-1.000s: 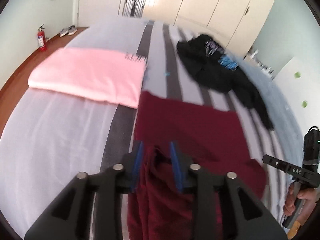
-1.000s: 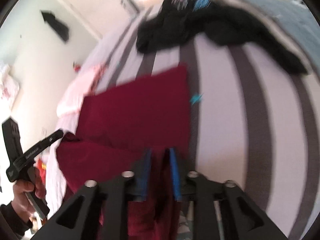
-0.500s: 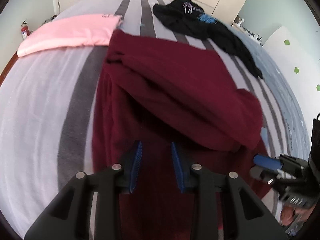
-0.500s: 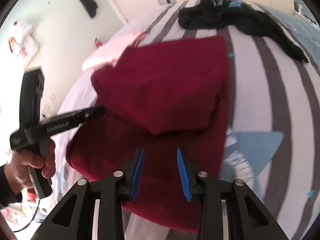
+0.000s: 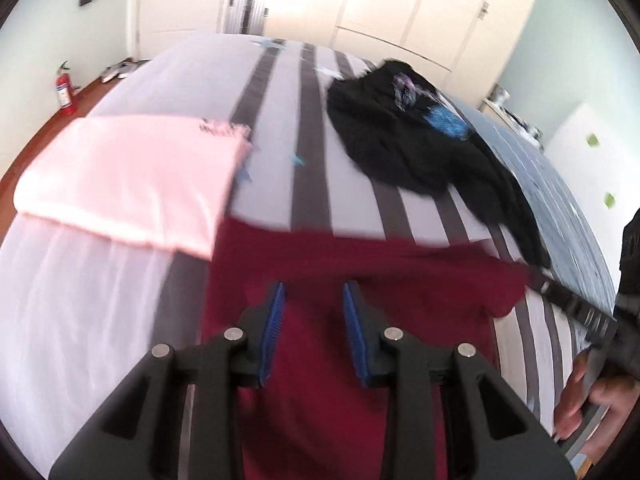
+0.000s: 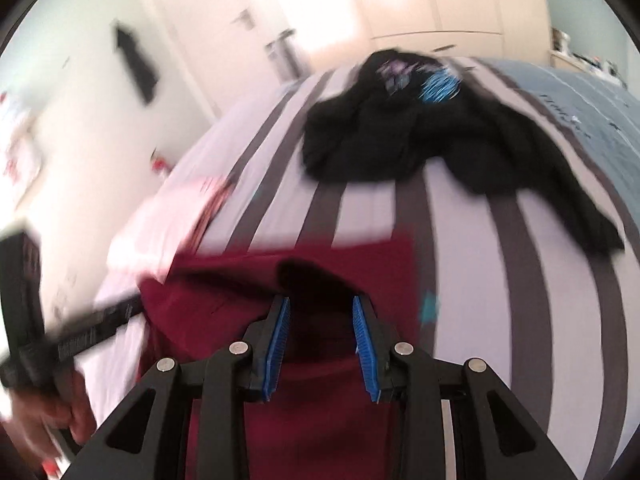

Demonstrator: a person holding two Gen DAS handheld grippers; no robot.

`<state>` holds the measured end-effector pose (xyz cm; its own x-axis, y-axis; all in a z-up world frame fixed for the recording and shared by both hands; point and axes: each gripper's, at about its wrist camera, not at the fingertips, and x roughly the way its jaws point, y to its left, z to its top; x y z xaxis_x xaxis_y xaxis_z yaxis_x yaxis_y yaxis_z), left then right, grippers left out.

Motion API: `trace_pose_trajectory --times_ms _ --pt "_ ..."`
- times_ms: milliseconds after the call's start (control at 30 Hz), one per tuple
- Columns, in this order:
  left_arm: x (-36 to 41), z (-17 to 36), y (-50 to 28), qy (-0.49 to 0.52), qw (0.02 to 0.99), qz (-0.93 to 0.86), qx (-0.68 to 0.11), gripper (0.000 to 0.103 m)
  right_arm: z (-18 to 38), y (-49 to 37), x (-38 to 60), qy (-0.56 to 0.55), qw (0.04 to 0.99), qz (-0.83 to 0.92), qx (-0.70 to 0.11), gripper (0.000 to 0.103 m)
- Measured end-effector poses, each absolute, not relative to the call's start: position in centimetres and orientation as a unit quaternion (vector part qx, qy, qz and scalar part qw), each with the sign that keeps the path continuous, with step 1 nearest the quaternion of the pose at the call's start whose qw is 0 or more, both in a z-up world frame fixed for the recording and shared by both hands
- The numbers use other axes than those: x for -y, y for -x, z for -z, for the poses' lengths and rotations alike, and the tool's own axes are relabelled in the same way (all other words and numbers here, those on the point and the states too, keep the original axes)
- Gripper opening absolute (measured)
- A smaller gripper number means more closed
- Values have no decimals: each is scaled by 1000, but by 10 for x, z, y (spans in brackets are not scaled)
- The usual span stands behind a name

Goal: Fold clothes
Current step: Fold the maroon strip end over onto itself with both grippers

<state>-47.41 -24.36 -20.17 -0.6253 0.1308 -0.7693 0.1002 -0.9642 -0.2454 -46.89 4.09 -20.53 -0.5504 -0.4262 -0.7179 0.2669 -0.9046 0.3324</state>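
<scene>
Both grippers gaped, holding nothing: left gripper (image 5: 313, 292) and right gripper (image 6: 321, 308) hung over the maroon garment (image 5: 320, 360) on the striped bed (image 5: 308, 128), beside the pink one (image 5: 124, 176).

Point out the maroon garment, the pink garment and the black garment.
maroon garment (image 5: 320, 400), left wrist view, middle of cloth.
pink garment (image 5: 132, 176), left wrist view, flat top.
black garment (image 6: 400, 148), right wrist view, bunched centre.
</scene>
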Motion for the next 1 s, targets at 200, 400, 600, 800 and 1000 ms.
trace_pose_trajectory --times_ms 200,400,600,800,1000 --pt "253 207 471 435 1 -894 110 28 189 509 -54 -420 184 882 109 30" --pt "256 235 455 461 -14 -885 65 28 223 498 -45 -458 189 866 62 30" --pt "260 252 466 473 -22 -879 47 28 244 510 -42 -474 192 857 66 30" --pt "263 265 477 484 -32 -874 38 28 263 523 -39 -486 197 849 67 24" --pt "265 260 477 469 -33 -882 29 12 256 538 -20 -477 207 854 30 5"
